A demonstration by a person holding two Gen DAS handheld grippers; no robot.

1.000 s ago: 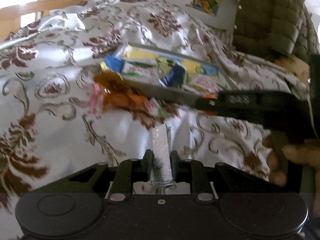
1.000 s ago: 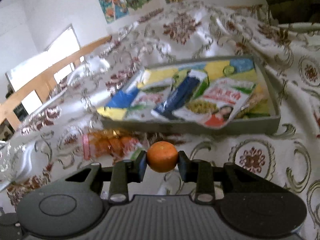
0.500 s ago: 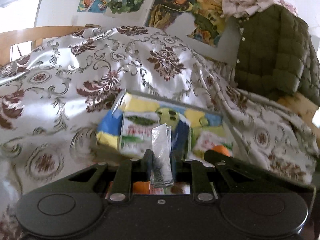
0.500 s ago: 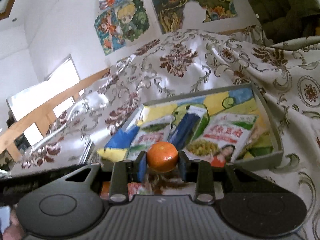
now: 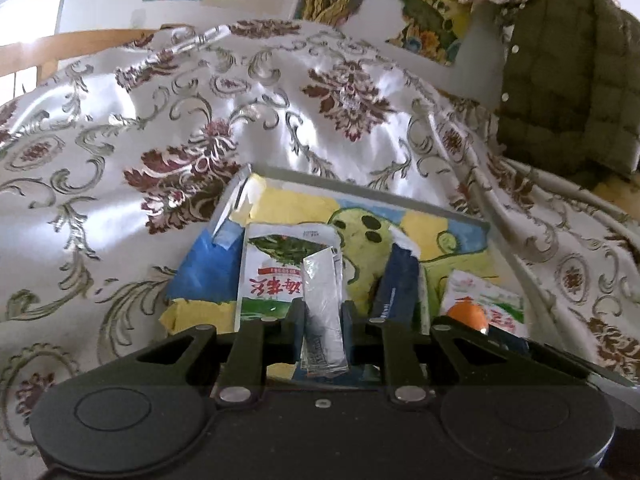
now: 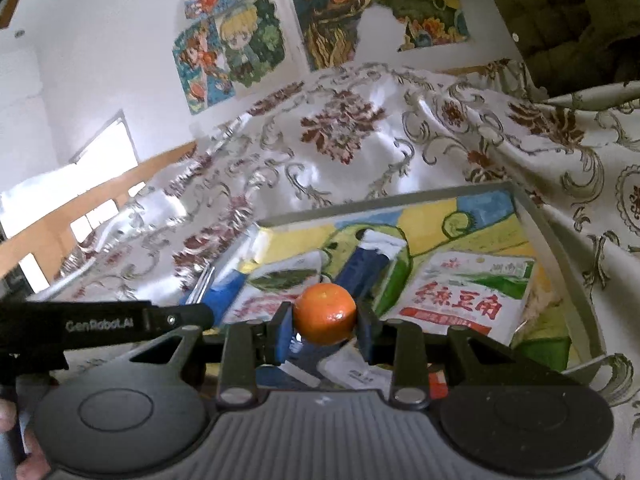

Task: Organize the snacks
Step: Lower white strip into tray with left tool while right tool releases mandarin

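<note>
My left gripper (image 5: pixel 323 324) is shut on a silver foil packet (image 5: pixel 322 308) and holds it over the near left part of a grey tray (image 5: pixel 360 184). My right gripper (image 6: pixel 324 326) is shut on a small orange (image 6: pixel 325 313) and holds it above the tray's (image 6: pixel 560 248) near side. The orange also shows in the left wrist view (image 5: pixel 466 316). In the tray lie a green-and-white snack bag (image 5: pixel 280 272), a dark blue packet (image 6: pixel 364 268) and a white bag with red characters (image 6: pixel 464 296). The left gripper's body (image 6: pixel 100 324) shows at the left of the right wrist view.
The tray lies on a rumpled white cloth with brown flower patterns (image 5: pixel 180 128). An olive quilted jacket (image 5: pixel 572 80) hangs at the back right. Posters (image 6: pixel 248 44) cover the wall behind. A wooden rail (image 5: pixel 80 40) runs at the far left.
Both grippers have moved forward and up over the tray, each keeping its item. The orange wrapped snacks on the cloth have passed out of view.
</note>
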